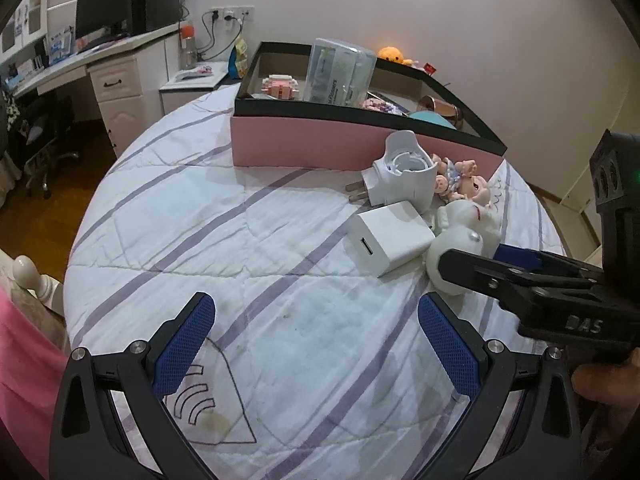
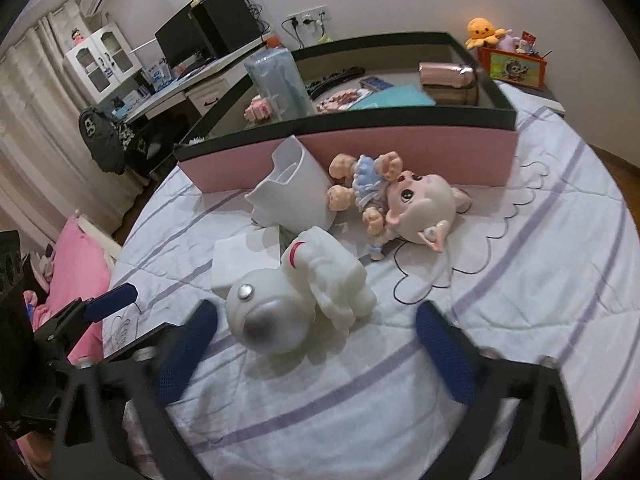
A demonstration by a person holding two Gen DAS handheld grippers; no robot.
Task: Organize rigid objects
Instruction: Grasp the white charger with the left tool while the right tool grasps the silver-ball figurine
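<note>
A white astronaut figure (image 2: 296,296) lies on the striped quilt, its helmet toward me. My right gripper (image 2: 316,320) is open, its fingertips standing either side of the figure without pressing on it. Behind the figure lie a white charger cube (image 2: 244,260), a white plug-in device (image 2: 296,192) and a doll in a blue dress (image 2: 400,200). In the left wrist view the same pile sits at the right: the cube (image 1: 388,236), the plug device (image 1: 404,176), the doll (image 1: 460,178) and the figure (image 1: 460,240). My left gripper (image 1: 316,320) is open over bare quilt, left of the pile.
A pink box with a black rim (image 1: 320,144) stands behind the pile, holding a clear plastic container (image 1: 340,70), a pink block toy and other items. A desk with a monitor (image 1: 104,12) is at the far left. A pink pillow (image 2: 80,264) lies at the bed's edge.
</note>
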